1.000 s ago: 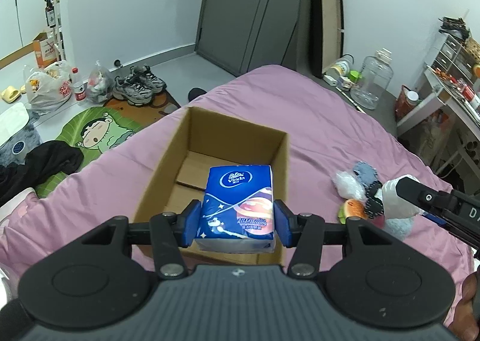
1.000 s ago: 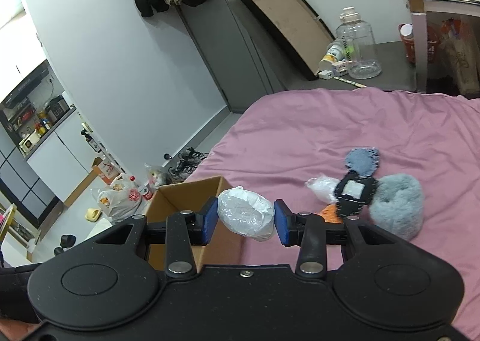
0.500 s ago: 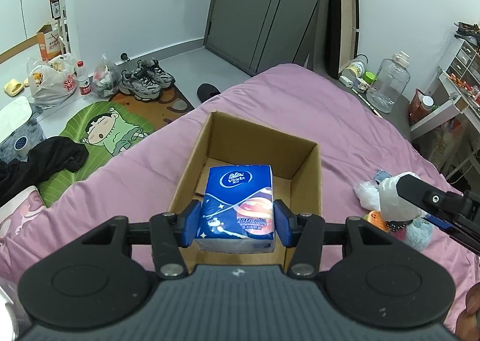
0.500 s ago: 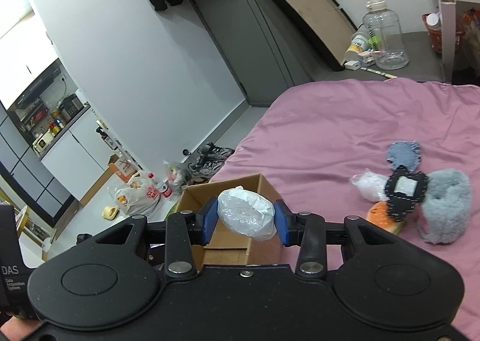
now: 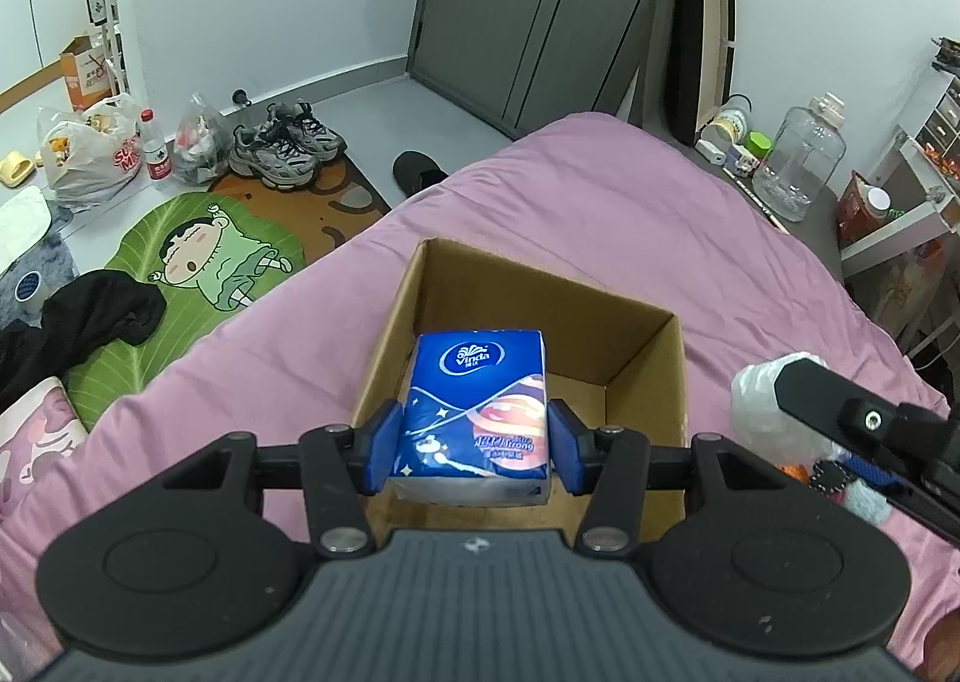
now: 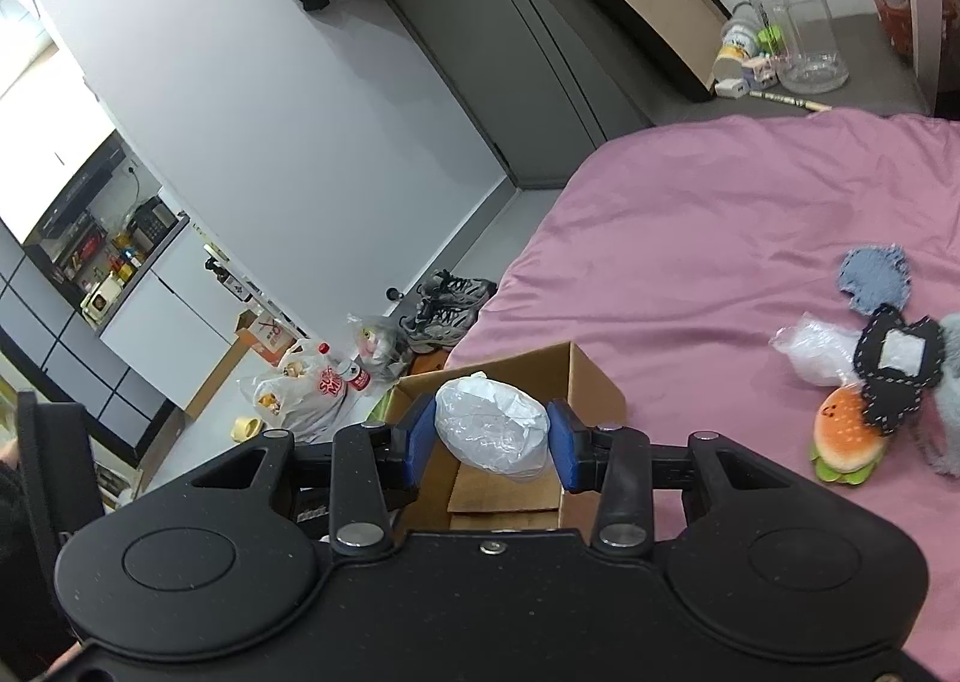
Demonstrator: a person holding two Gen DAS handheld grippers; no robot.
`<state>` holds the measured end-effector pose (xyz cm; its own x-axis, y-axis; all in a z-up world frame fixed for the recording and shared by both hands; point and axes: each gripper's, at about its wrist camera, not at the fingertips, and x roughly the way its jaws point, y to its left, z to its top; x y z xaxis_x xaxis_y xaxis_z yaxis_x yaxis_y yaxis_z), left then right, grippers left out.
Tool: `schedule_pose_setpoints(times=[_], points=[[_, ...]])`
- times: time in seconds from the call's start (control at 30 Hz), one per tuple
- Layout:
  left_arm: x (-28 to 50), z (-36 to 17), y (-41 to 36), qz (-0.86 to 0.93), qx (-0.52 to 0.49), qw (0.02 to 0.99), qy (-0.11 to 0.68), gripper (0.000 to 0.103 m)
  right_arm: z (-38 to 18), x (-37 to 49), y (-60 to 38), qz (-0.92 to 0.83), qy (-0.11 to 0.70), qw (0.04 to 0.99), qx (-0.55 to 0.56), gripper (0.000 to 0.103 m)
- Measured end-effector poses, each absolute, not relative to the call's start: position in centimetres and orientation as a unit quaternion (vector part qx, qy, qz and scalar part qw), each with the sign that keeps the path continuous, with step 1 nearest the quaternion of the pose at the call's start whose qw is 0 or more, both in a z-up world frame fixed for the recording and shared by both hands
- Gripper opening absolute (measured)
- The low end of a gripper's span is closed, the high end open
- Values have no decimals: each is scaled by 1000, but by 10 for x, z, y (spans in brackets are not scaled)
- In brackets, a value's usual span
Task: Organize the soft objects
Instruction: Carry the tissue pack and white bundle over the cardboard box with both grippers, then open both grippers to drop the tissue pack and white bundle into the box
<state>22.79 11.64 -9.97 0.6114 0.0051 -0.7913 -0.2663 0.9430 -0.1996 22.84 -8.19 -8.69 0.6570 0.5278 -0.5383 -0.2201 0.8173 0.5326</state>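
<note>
Tissue pack (image 5: 474, 412) hiding cardboard box (image 5: 648, 364) floor

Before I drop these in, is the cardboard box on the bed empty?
Seemingly empty: the box shows bare cardboard floor; the tissue pack hides part.

- The left gripper (image 5: 474, 445), with the blue tissue pack (image 5: 477, 412), has moved from the near edge of the cardboard box (image 5: 642, 334) to over its opening; the pack now covers part of the box floor.
- The right gripper (image 6: 489, 436), with its white plastic bundle (image 6: 492, 427), has swung from beside the box (image 6: 594, 376) to above it.
- In the left wrist view, the right gripper's finger (image 5: 840, 400) now sits close to the box's right wall.
- The plush toys (image 6: 882, 382) have slid toward the right edge of the right wrist view.
</note>
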Motion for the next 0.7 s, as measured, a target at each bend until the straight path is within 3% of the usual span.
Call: schedule_pose_setpoints(times=[0.7], points=[[271,-127,125,90,-154,868,464,55,-110,262,-73,223,383,856,265,39]])
